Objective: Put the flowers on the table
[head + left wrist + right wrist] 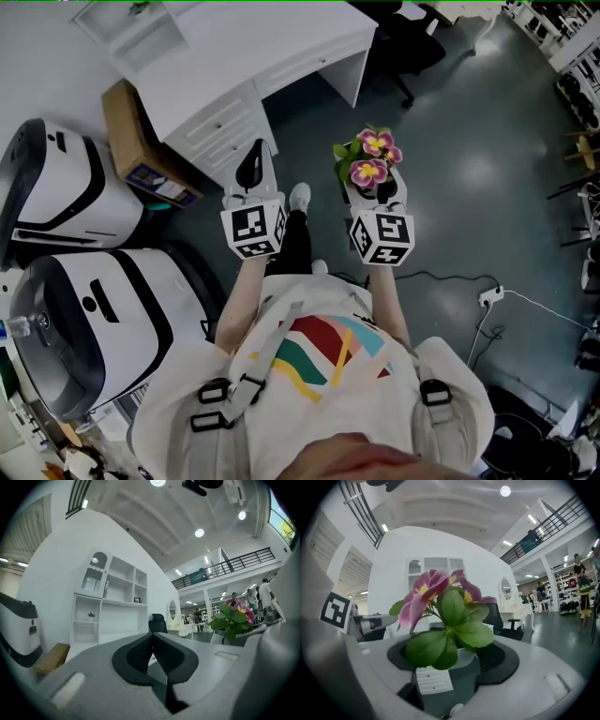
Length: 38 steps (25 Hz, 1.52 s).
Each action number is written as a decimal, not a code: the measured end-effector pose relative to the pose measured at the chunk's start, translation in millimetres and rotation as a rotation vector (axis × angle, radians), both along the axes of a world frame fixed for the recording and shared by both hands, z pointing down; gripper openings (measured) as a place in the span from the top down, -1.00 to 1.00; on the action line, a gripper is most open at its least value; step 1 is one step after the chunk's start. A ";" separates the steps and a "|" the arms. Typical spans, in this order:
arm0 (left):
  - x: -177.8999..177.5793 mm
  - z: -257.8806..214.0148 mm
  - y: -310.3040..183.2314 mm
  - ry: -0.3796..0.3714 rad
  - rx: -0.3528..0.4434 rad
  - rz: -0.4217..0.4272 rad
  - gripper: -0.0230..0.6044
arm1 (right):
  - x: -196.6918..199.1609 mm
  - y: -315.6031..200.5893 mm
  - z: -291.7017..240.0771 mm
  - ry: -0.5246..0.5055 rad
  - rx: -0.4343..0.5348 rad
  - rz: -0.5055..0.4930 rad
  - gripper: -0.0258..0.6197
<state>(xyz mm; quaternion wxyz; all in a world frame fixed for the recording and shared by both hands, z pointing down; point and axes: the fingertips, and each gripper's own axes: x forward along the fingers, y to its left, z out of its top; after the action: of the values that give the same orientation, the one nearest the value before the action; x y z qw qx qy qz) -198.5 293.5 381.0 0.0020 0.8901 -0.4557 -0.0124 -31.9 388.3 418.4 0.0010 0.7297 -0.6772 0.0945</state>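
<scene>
Right tool [377,190] pinched the potted flowers [371,159], held above the floor [469,169] (well apart from the white worktop [281,42]). Left tool [251,171] had its jaws pressed together, empty.

I'm in a big open hall, more a lab or mock showroom than a real home. There's a high ceiling with round lights [199,532], a mezzanine railing [234,564] above, and a glossy grey floor [487,187]. Home-style white furniture stands in sets: a white worktop [281,47] with drawers, a shelf unit [110,606], a vanity mirror [505,588]. Beside me are bulky white-and-black machines [56,183], a cardboard box [136,141], a black office chair [403,47], and a power strip [490,296] with its cable on the floor. People [262,592] stand in the background.
</scene>
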 end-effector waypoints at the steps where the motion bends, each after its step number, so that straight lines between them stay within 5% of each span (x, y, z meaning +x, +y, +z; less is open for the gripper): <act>1: 5.0 1.3 -2.4 -0.007 0.001 0.007 0.91 | 4.2 -2.3 2.7 -0.006 -0.005 0.010 -0.09; 8: 19.3 1.7 -38.4 -0.023 -0.002 0.021 0.91 | 11.3 -16.6 15.1 -0.040 -0.020 0.038 -0.09; 21: 100.4 4.1 -117.9 0.002 0.012 0.103 0.91 | 72.2 -90.8 11.3 0.006 -0.018 0.072 -0.09; 32: 167.2 18.0 -266.8 -0.011 -0.025 0.143 0.91 | 138.1 -247.1 7.8 0.012 -0.065 0.083 -0.09; 38: 173.1 1.5 -364.9 0.002 0.012 0.098 0.91 | 147.5 -362.1 -9.1 0.052 -0.060 0.011 -0.09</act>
<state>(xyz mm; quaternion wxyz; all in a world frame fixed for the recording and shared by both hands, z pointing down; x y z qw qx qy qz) -25.3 -71.4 382.5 -0.0021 0.9113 -0.4114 -0.0158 115.6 26.2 409.3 0.0403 0.7354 -0.6696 0.0958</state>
